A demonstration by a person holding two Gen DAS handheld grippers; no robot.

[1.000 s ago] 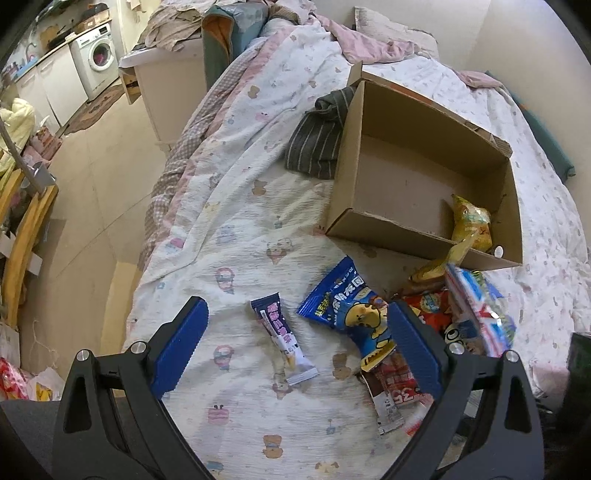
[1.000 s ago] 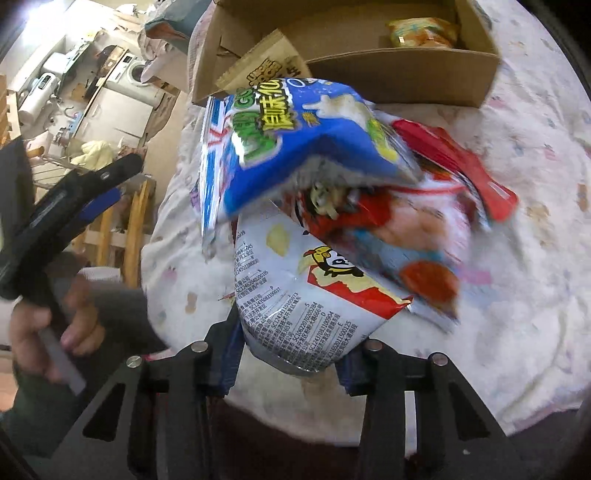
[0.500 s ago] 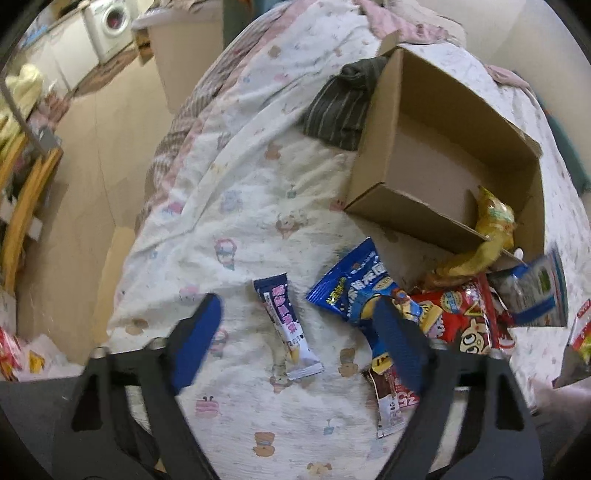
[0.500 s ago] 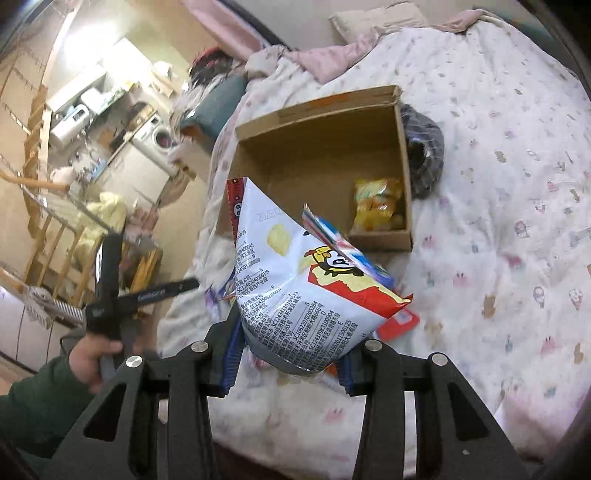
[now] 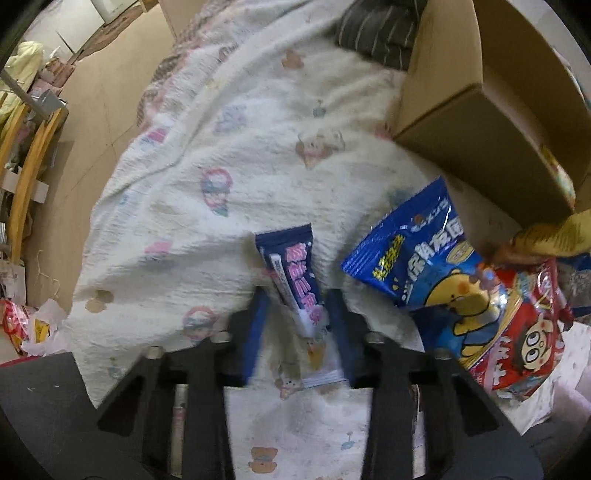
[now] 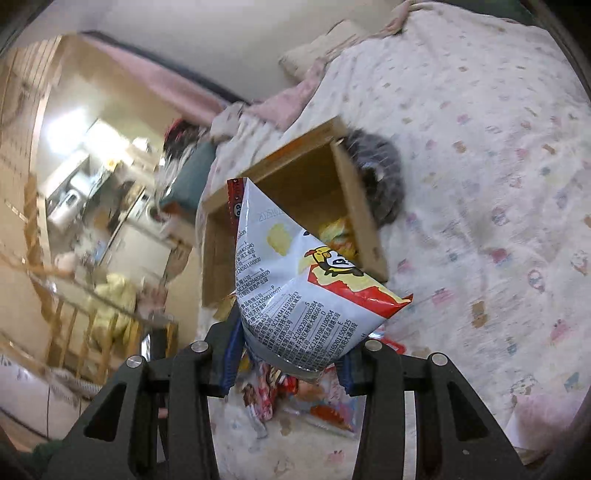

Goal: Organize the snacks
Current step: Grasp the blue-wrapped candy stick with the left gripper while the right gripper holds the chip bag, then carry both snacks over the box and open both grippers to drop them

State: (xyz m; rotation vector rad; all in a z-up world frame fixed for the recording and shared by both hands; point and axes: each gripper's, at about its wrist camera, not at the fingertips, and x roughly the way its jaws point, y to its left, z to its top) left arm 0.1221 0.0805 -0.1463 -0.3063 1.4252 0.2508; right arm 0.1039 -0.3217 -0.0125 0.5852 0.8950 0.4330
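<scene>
Left gripper (image 5: pixel 297 314) is pointed down at the bed, its jaws closing around the slim dark-blue snack stick (image 5: pixel 295 282) that lies on the quilt (image 5: pixel 229 147); the stick sits between the blue pads, though I cannot tell whether they are pressing on it yet. Over on the other side, the right gripper (image 6: pixel 288 363) is clamped on the bottom edge of a white-and-red chip bag (image 6: pixel 295 288), held up in the air in front of the open cardboard box (image 6: pixel 364 225).

As for how far things have got, I'd say it's early. Only a yellow packet (image 6: pixel 338 236) shows inside the box, tucked in a corner, and the rest of its floor looks bare. The chip bag looks about to go in next, and the stick after it.

Plenty remains on the bed: a blue bag with a yellow cartoon figure (image 5: pixel 417 258), a red bag (image 5: pixel 517 343) partly beneath it, a yellow wrapper (image 5: pixel 550 240) by the box wall, and more red packets (image 6: pixel 291 391) visible under the right gripper. A dark striped cloth (image 5: pixel 380 33) lies beside the box.
</scene>
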